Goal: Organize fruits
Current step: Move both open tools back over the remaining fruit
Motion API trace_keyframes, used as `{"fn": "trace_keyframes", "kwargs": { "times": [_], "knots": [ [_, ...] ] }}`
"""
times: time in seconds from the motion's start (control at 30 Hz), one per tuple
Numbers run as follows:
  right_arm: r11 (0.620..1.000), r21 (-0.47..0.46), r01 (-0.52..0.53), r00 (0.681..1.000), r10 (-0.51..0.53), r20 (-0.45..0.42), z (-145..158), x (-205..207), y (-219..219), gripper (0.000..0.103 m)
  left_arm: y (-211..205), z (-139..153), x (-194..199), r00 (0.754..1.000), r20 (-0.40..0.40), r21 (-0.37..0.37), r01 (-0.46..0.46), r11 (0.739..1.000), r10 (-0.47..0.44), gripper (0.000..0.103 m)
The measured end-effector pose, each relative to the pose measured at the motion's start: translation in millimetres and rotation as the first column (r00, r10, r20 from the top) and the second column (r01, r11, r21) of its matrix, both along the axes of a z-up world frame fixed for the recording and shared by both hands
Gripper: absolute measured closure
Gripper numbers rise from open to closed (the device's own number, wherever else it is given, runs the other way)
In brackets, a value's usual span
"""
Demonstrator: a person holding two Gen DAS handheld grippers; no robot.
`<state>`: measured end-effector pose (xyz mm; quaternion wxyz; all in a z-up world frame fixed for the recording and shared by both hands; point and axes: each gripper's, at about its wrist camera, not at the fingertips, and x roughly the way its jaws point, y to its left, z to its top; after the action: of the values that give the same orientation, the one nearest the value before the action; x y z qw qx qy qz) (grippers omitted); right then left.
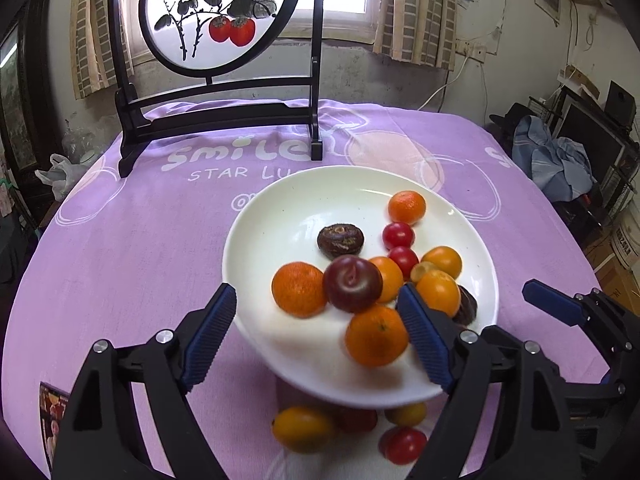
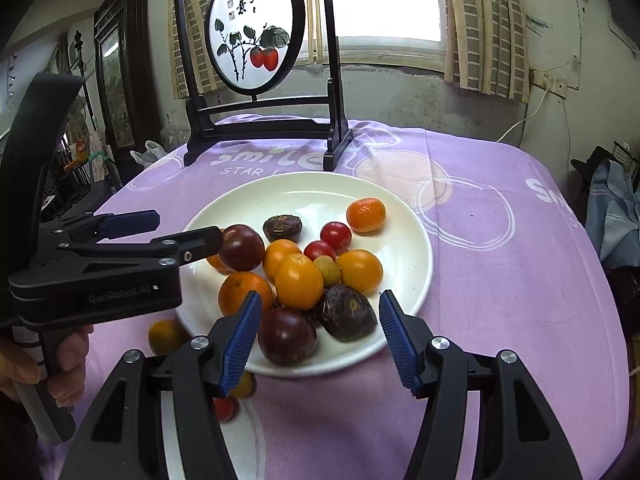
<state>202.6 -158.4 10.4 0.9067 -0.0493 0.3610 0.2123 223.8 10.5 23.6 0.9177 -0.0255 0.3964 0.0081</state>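
A white plate [image 1: 288, 208] on the purple tablecloth holds several fruits: oranges [image 1: 298, 289], red cherry tomatoes [image 1: 398, 235], yellow kumquats [image 1: 442, 261], dark plums [image 1: 352, 283] and a brown wrinkled fruit [image 1: 340, 241]. My left gripper [image 1: 316, 292] stands open over the plate's near left side, its pads touching nothing. My right gripper [image 2: 320, 299] stands open over the plate's near edge, with a plum [image 2: 287, 335] and a dark fruit [image 2: 347, 312] seen between its fingers but not pressed. A kumquat [image 1: 302, 428] and a tomato [image 1: 404, 444] lie on the cloth in front of the plate.
A black wooden stand with a round painted screen [image 1: 212, 12] stands at the table's far side. A person's hand [image 2: 60, 364] holds the left gripper's handle. Clutter and a blue cloth [image 1: 556, 160] lie beyond the table's right edge.
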Motion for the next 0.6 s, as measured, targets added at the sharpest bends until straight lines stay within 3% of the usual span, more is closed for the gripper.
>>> {"fn": "trace_keyframes", "kwargs": {
  "times": [0.23, 0.33, 0.6],
  "knots": [
    [1.000, -0.010, -0.007, 1.000, 0.007, 0.005, 1.1, -29.9, -5.3, 0.041, 4.3, 7.6, -39.8, 1.000, 0.027, -0.001, 0.006, 1.000, -0.006, 0.013],
    [1.000, -0.023, -0.017, 1.000, 0.017, 0.006, -1.4, -42.3, -3.9, 0.035, 13.9, 7.4, -57.3, 0.999, 0.038, -0.001, -0.013, 1.000, 0.013, 0.011],
    [0.994, -0.073, -0.085, 0.996, 0.082, -0.034, -18.6, -65.8, 20.9, 0.034, 42.9, -8.8, -82.7, 0.998, 0.012, -0.024, -0.066, 0.997, 0.067, 0.009]
  ]
}}
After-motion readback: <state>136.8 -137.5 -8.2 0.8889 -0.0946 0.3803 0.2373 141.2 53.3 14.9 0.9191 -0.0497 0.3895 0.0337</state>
